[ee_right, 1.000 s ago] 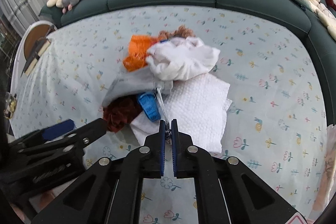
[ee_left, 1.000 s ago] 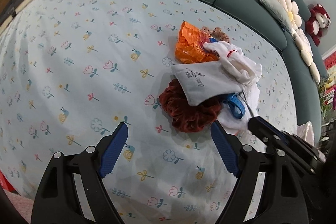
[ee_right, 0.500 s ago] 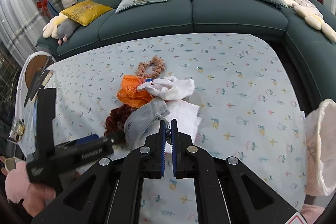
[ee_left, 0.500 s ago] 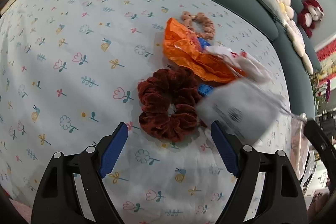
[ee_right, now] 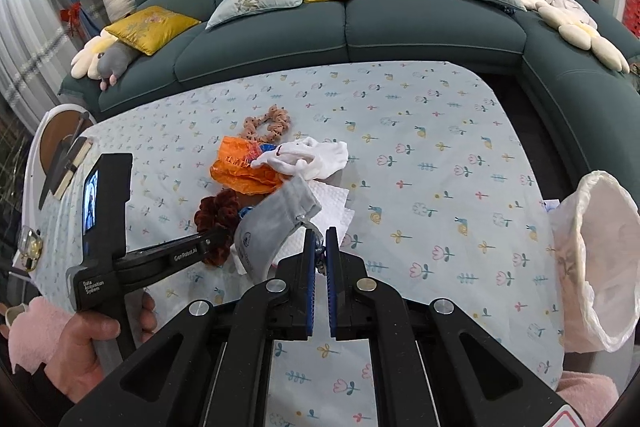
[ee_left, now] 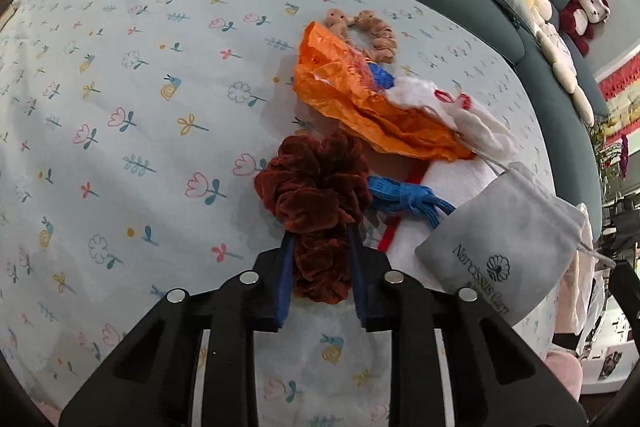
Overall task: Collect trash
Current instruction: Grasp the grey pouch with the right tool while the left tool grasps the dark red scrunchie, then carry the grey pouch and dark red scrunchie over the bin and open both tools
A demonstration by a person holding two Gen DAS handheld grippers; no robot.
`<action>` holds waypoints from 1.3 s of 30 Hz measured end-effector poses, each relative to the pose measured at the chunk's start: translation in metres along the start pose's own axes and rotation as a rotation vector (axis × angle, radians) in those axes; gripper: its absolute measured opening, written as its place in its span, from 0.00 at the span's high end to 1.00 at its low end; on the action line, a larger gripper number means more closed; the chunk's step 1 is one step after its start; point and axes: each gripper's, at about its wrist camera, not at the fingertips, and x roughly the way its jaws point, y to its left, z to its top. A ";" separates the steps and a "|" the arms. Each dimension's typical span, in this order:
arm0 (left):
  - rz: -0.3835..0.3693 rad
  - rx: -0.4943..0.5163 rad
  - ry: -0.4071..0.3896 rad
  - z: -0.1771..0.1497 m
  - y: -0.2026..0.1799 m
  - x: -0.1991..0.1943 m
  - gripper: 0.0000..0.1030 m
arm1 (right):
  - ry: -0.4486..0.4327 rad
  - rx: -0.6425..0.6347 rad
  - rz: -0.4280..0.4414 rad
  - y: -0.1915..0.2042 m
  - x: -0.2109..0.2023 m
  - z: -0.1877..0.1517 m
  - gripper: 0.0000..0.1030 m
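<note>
Left gripper has just been closing; its fingers now pinch the near lobe of the dark red velvet scrunchie, which lies on the flower-print table. Grasp is at the edge, likely so the soft ring lifts free of the pile instead of dragging it.

Right gripper is clenched on the drawstring of the grey pouch. The pouch hangs by its cord, clear of the table, between the pile and the near edge. Holding by the string makes sense: it is the one thin part that narrow fingers can trap.

Rest of the pile sits just beyond the scrunchie: orange plastic bag, white cloth, white paper towel, blue cord bundle, and a tan scrunchie at the far side. Which count as trash is my judgement only; the plastic and the paper look likeliest.

A white-lined bin bag stands open at the right edge of the table, well apart from the pile; probably the drop point.

In the way: the hanging pouch overlaps the towel in the left view, and the blue cord touches the scrunchie and may drag along with it. A dark green sofa with cushions curves round behind.
</note>
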 end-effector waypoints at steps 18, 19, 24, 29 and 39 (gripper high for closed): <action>-0.043 0.090 -0.099 -0.039 -0.090 -0.091 0.79 | -0.179 0.099 0.019 -0.051 -0.089 -0.001 0.95; -0.047 0.101 -0.101 -0.041 -0.098 -0.094 0.79 | -0.189 0.109 0.019 -0.058 -0.094 -0.002 0.96; -0.074 0.160 -0.101 -0.055 -0.141 -0.102 0.79 | -0.238 0.157 0.009 -0.091 -0.119 -0.008 0.95; -0.092 0.238 -0.095 -0.070 -0.190 -0.103 0.79 | -0.276 0.201 -0.011 -0.124 -0.136 -0.012 0.95; -0.106 0.392 -0.071 -0.095 -0.272 -0.094 0.79 | -0.307 0.325 -0.061 -0.197 -0.155 -0.027 0.95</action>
